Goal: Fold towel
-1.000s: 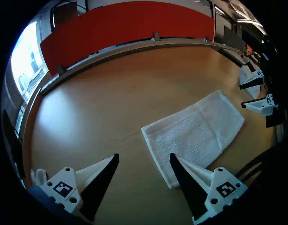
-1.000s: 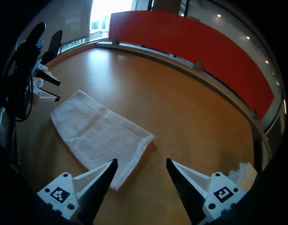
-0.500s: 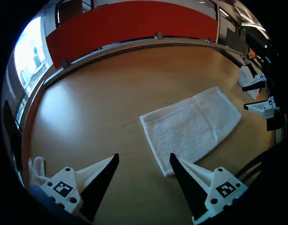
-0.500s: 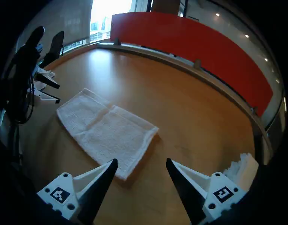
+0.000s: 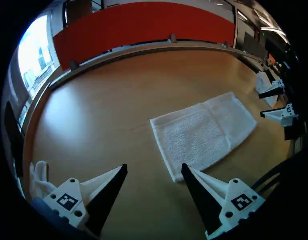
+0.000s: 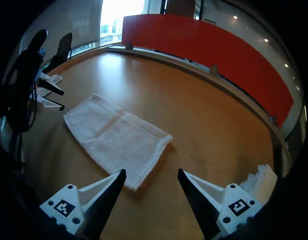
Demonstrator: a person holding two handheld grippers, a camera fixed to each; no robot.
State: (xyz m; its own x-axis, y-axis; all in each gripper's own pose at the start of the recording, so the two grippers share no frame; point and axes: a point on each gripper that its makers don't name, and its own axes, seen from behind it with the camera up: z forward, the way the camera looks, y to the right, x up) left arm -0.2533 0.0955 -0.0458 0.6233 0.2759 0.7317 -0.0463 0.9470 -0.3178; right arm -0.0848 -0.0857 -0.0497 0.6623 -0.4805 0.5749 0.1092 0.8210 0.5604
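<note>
A white towel (image 5: 204, 134) lies folded into a flat rectangle on the wooden table (image 5: 113, 104). In the left gripper view my left gripper (image 5: 154, 170) stands open, its fingertips just short of the towel's near corner, nothing between them. The right gripper (image 5: 276, 105) shows far off at the right edge, beyond the towel's other end. In the right gripper view the towel (image 6: 115, 138) lies ahead and to the left, and my right gripper (image 6: 150, 175) is open and empty near its closest edge. The left gripper (image 6: 49, 94) appears at the far left.
A red partition (image 5: 145, 26) runs along the table's far edge (image 6: 218, 50). More white cloth lies at the table's side (image 5: 37, 176), and a stack of folded cloth (image 6: 260, 180) sits to the right. Dark chairs (image 6: 63, 44) stand by the window.
Both grippers have drawn back a little from the towel, which now sits slightly farther from the fingertips. The towel itself lies unchanged. More of the side cloths has come into view.
</note>
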